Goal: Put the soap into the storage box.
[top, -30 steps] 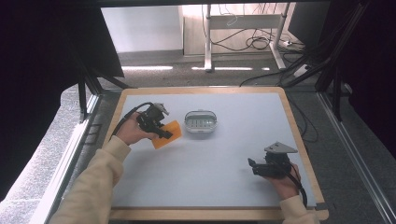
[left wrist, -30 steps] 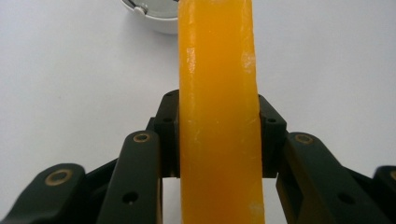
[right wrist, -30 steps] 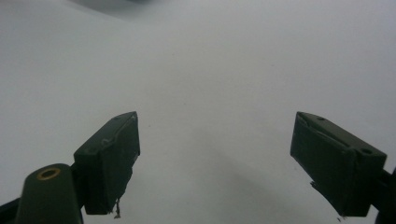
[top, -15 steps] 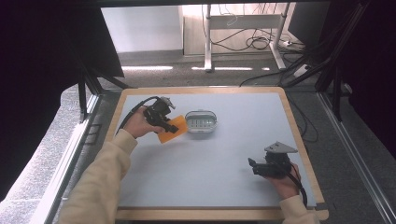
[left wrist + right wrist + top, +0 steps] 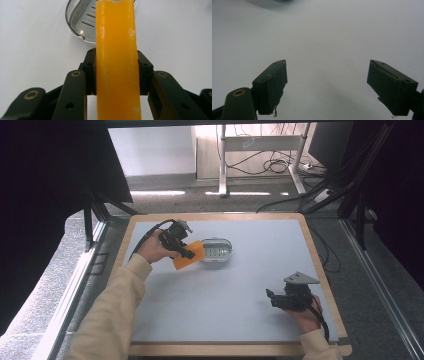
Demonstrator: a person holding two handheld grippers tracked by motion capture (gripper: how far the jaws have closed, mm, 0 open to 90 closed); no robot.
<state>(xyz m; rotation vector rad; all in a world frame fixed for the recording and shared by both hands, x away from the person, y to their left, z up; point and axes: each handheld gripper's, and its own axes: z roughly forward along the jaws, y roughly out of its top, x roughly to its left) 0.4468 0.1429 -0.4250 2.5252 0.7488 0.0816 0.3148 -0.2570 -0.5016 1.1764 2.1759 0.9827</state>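
On the grey-topped bench (image 5: 220,305) with its wooden rim there are two loose things: one orange slab (image 5: 188,255) and one oval metal dish (image 5: 216,250) with a slotted floor. No brand, label or writing can be read on either of them or on the grippers.

Just to the left of the dish, the left gripper (image 5: 181,248) holds the orange slab, its fingers (image 5: 89,72) closed on the slab's two flat sides. From the left gripper view the slab (image 5: 117,62) stands edge-on between the black fingers, and its far end reaches over the near rim of the dish (image 5: 80,21). Whether that end touches the dish cannot be told. In the high view the slab's right edge meets the dish's left end.

Well apart from the dish, toward the near right corner of the bench, the right gripper (image 5: 272,298) is held low over the surface by a hand (image 5: 307,316). Its fingers (image 5: 272,86) stand wide apart with nothing between them, only bare grey bench (image 5: 327,50) beyond. One grey three-cornered plate sits on top of it.
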